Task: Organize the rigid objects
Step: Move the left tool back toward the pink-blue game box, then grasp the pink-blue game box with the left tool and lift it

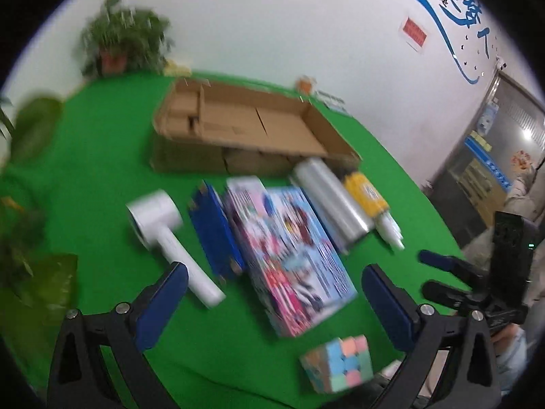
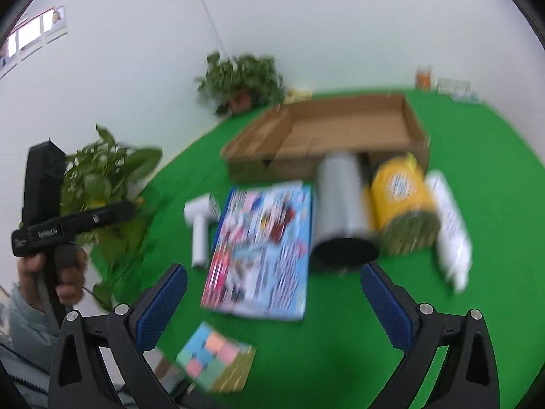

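Note:
Both views are blurred. On the green tabletop [image 1: 102, 156] lie a white handheld device [image 1: 163, 235], a flat blue piece [image 1: 214, 231], a colourful picture box [image 1: 293, 255], a silver roll [image 1: 327, 201], a yellow container [image 1: 366, 194] and a white tube [image 1: 391, 231]. A pastel puzzle cube [image 1: 340, 361] sits nearest the front edge. An open cardboard box [image 1: 252, 126] stands behind them. My left gripper [image 1: 272, 303] hovers open over the picture box's near end, holding nothing. My right gripper [image 2: 274, 306] is open and empty above the picture box [image 2: 262, 248], with the cube [image 2: 218, 358] below it.
Potted plants stand at the back left corner [image 1: 119, 41] and along the left edge [image 2: 102, 184]. Small items [image 1: 306, 83] sit at the table's far edge by the white wall. A hand [image 2: 64, 272] holds the left gripper's handle. Another person [image 1: 521, 184] is at far right.

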The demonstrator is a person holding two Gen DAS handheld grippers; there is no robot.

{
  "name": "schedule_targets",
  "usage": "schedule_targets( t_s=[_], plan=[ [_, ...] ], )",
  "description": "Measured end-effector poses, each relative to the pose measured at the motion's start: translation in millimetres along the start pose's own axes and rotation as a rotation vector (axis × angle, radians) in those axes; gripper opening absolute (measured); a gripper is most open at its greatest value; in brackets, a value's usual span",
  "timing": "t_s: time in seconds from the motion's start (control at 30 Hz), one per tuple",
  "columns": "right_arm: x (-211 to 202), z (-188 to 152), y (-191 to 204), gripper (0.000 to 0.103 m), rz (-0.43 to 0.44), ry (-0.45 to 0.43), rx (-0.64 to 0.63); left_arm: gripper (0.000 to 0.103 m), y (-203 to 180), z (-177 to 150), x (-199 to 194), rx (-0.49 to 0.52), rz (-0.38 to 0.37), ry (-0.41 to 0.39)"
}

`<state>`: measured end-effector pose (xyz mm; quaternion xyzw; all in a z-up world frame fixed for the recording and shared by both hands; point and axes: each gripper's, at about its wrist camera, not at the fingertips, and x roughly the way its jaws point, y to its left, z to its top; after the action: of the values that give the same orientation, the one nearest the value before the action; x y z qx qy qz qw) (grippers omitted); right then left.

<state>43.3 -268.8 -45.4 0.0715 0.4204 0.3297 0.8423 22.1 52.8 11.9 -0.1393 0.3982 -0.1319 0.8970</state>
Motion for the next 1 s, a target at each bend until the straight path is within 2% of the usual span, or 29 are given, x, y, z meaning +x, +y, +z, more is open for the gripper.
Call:
schedule_targets(
  t_s=[0.13,0.23,0.33,0.4,0.43,0.47,0.53,0.63,0.67,0.73,0.9,1.0],
  plan=[
    [44,-6,-23,0.100,0.072,0.114,0.122,0.101,3,-13,39,-0.126,-0.137,0.105],
    [75,1,-33,0.096,0.042,0.178,0.130,0.101,2,-13,65,-0.144,-0.169,0.168],
    [106,4,-35,0.092,0.054,0.261,0.136,0.097,2,-15,88,-0.150,-0.162,0.226],
    [121,3,-30,0.092,0.040,0.297,0.101,0.090,3,-19,100,-0.155,-0.140,0.258],
    [128,2,-28,0.088,0.036,0.313,0.095,0.088,5,-21,105,-0.167,-0.128,0.273],
    [134,1,-27,0.083,0.034,0.330,0.096,0.084,8,-22,108,-0.179,-0.123,0.278],
    [142,2,-27,0.083,0.047,0.347,0.109,0.081,16,-23,109,-0.211,-0.128,0.268],
    [149,4,-24,0.083,0.047,0.361,0.087,0.065,27,-20,109,-0.236,-0.130,0.267],
    [150,4,-20,0.083,0.043,0.367,0.071,0.056,29,-21,110,-0.237,-0.118,0.274],
    [154,5,-11,0.087,0.010,0.378,0.033,0.055,30,-23,111,-0.235,-0.119,0.286],
    [148,5,-1,0.085,-0.043,0.370,0.017,0.056,29,-26,106,-0.221,-0.126,0.266],
    [146,8,20,0.084,-0.083,0.357,-0.023,0.056,28,-27,98,-0.196,-0.116,0.238]
  ],
)
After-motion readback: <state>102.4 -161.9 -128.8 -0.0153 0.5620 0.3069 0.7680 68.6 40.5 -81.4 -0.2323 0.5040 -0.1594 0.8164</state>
